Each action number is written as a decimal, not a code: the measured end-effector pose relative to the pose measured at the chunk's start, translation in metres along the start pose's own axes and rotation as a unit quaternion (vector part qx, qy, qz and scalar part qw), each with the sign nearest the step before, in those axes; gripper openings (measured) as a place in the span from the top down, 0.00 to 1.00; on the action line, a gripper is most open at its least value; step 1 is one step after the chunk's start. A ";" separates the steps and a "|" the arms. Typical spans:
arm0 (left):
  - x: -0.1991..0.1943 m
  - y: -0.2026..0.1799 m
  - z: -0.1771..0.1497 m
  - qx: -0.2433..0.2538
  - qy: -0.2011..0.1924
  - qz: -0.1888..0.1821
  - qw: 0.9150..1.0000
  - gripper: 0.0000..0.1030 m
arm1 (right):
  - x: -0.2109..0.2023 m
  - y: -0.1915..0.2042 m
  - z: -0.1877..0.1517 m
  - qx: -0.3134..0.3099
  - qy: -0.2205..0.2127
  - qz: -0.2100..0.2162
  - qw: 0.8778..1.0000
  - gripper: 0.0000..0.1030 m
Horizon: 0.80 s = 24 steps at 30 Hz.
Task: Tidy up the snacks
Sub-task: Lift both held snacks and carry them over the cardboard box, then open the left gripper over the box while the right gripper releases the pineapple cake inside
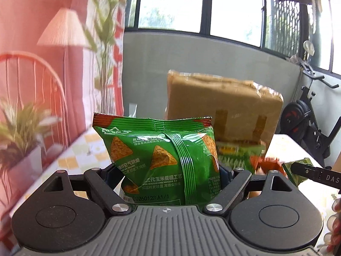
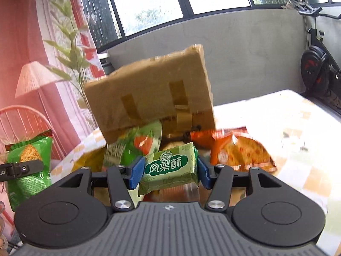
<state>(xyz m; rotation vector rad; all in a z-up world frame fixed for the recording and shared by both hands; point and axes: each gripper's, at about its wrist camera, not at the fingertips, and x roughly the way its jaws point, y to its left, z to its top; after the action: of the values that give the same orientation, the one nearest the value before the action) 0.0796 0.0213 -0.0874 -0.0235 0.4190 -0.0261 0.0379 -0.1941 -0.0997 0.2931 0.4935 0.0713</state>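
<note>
My left gripper (image 1: pixel 170 170) is shut on a green corn-chip bag (image 1: pixel 162 162) and holds it upright above the table; the bag hides the pads. That bag also shows at the far left of the right wrist view (image 2: pixel 29 166). My right gripper (image 2: pixel 168 168) is shut on a small green pineapple-cake packet (image 2: pixel 168 166) between its blue pads (image 2: pixel 136 172). A brown cardboard box (image 2: pixel 153 98) stands just beyond, also in the left wrist view (image 1: pixel 223 111). Loose snacks lie at its foot: a green-and-orange packet (image 2: pixel 136 147) and an orange packet (image 2: pixel 238 151).
The table has a yellow-and-white checked cloth (image 2: pixel 298 132). A pink backdrop with a printed lamp and a plant (image 1: pixel 23 132) stand on the left. A grey wall, windows and an exercise bike (image 1: pixel 307 119) lie behind and to the right.
</note>
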 end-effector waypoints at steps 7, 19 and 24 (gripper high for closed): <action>0.010 0.000 0.041 -0.018 -0.022 -0.011 1.000 0.15 | 0.005 -0.017 0.034 0.003 -0.043 0.000 0.999 0.46; 0.056 -0.026 0.100 -0.011 -0.047 -0.029 0.998 0.15 | 0.028 -0.033 0.096 0.017 -0.068 0.008 0.998 0.46; 0.080 -0.040 0.132 0.002 -0.058 -0.053 0.997 0.15 | 0.053 -0.027 0.129 0.007 -0.070 0.018 0.997 0.46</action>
<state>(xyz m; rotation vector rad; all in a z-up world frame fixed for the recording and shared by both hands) 0.2053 -0.0186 0.0015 -0.0432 0.3006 -0.1290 0.1455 -0.2462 -0.0238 0.3193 0.3502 0.0817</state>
